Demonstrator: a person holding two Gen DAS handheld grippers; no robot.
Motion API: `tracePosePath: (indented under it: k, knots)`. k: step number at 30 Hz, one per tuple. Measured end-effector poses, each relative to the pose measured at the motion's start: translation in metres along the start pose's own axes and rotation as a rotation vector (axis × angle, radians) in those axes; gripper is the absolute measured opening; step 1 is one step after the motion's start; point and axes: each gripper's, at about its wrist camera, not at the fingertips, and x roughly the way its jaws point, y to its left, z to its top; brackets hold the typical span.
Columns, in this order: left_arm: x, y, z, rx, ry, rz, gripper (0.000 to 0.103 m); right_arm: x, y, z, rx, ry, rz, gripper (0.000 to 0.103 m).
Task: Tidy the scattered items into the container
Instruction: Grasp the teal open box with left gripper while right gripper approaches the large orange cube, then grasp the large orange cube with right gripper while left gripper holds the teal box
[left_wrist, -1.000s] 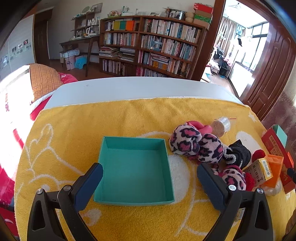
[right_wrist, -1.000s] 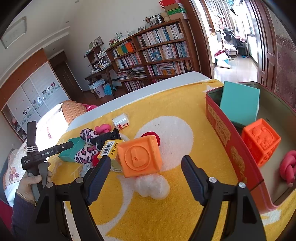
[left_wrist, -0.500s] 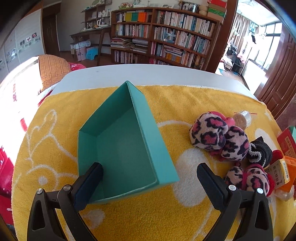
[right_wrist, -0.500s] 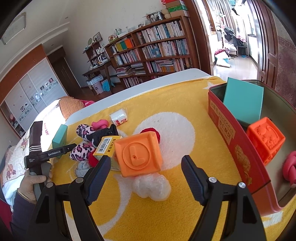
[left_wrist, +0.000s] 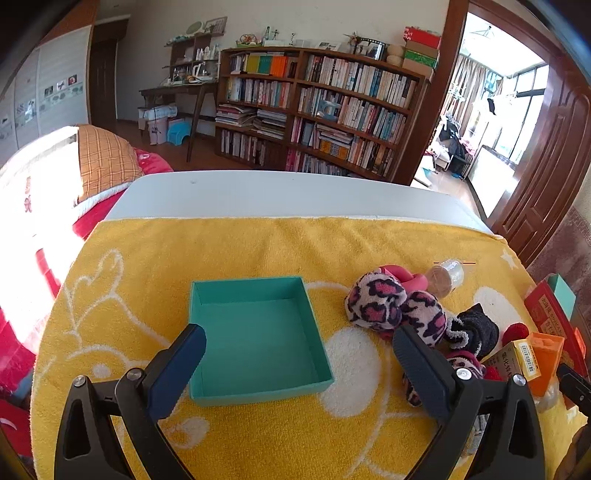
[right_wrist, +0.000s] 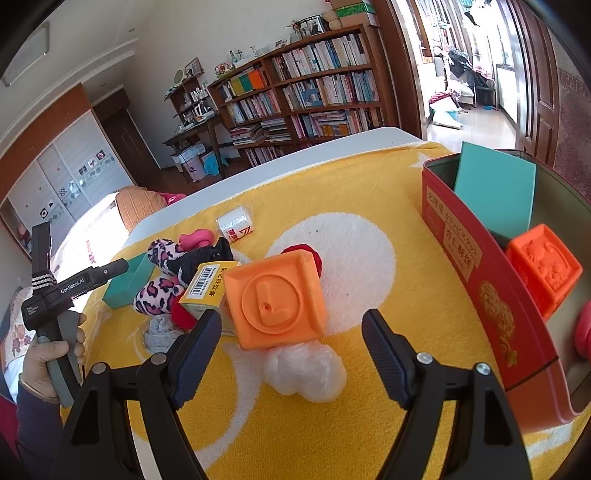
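Observation:
A teal open box (left_wrist: 255, 339) lies flat and empty on the yellow towel (left_wrist: 221, 251). My left gripper (left_wrist: 299, 343) is open above its near half, and the left finger overlaps the box's left wall. My right gripper (right_wrist: 291, 328) is open, with an orange cube (right_wrist: 277, 299) just ahead between the fingers and crumpled plastic (right_wrist: 306, 373) below it. The red tin (right_wrist: 480, 280) at the right holds a teal lid (right_wrist: 495, 192) and another orange cube (right_wrist: 543, 266).
Leopard socks (left_wrist: 391, 306), a black sock (left_wrist: 472, 328), a pink toy (left_wrist: 402, 275) and a clear cup (left_wrist: 445, 277) are heaped right of the teal box. A yellow carton (right_wrist: 207, 286) and a small white box (right_wrist: 234, 223) lie near the cube. A hand (right_wrist: 48, 354) holds the left gripper.
Half a second ago the teal box stood tipped up on edge; now it lies flat again. My right gripper has come closer to the orange cube.

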Motion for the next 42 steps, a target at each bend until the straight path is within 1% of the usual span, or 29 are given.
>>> tracePosePath:
  k: [2,4,9,13,17,20,22,27,29,31,35,36,38,42]
  knots:
    - [-0.003,0.003,0.002,-0.008,-0.025,0.038,0.103,0.0,0.0,0.0,0.004,-0.001,0.0,0.082]
    - [-0.003,0.006,0.003,-0.029,-0.033,0.05,0.103,0.001,-0.002,-0.001,0.012,0.001,0.002,0.082]
    - [0.015,0.015,0.0,-0.086,0.02,0.082,0.103,0.005,-0.004,-0.002,0.016,0.014,0.007,0.082]
    - [0.029,0.019,-0.006,-0.101,0.06,0.07,0.103,0.006,-0.004,-0.002,0.018,0.016,0.007,0.082]
    - [0.045,0.024,-0.01,-0.116,0.124,0.071,0.103,0.008,-0.004,-0.004,0.023,0.024,0.01,0.082]
    - [0.044,0.028,-0.01,-0.134,0.116,0.061,0.103,0.008,-0.005,-0.004,0.023,0.025,0.01,0.082]
    - [0.046,0.027,-0.01,-0.125,0.122,0.072,0.103,0.009,-0.005,-0.004,0.024,0.028,0.01,0.082]
    - [0.054,0.013,-0.009,-0.061,0.158,0.144,0.103,0.01,-0.005,-0.005,0.018,0.033,0.003,0.082]
    - [0.055,0.011,-0.01,-0.048,0.165,0.157,0.103,0.009,-0.005,-0.005,0.012,0.03,-0.006,0.082]
    - [0.054,0.013,-0.01,-0.057,0.159,0.145,0.103,0.008,-0.003,-0.004,0.005,0.028,-0.017,0.082]
    - [0.048,0.024,-0.01,-0.101,0.133,0.089,0.103,0.006,0.001,0.001,-0.009,0.03,-0.023,0.082]
    - [0.047,0.025,-0.01,-0.105,0.129,0.085,0.101,0.007,0.002,0.003,-0.011,0.035,-0.026,0.082]
    - [0.044,0.025,-0.011,-0.103,0.119,0.096,0.091,0.009,0.005,0.007,-0.017,0.05,-0.034,0.082]
    - [0.041,0.023,-0.011,-0.094,0.111,0.066,0.09,0.017,0.014,0.013,-0.062,0.055,-0.062,0.082]
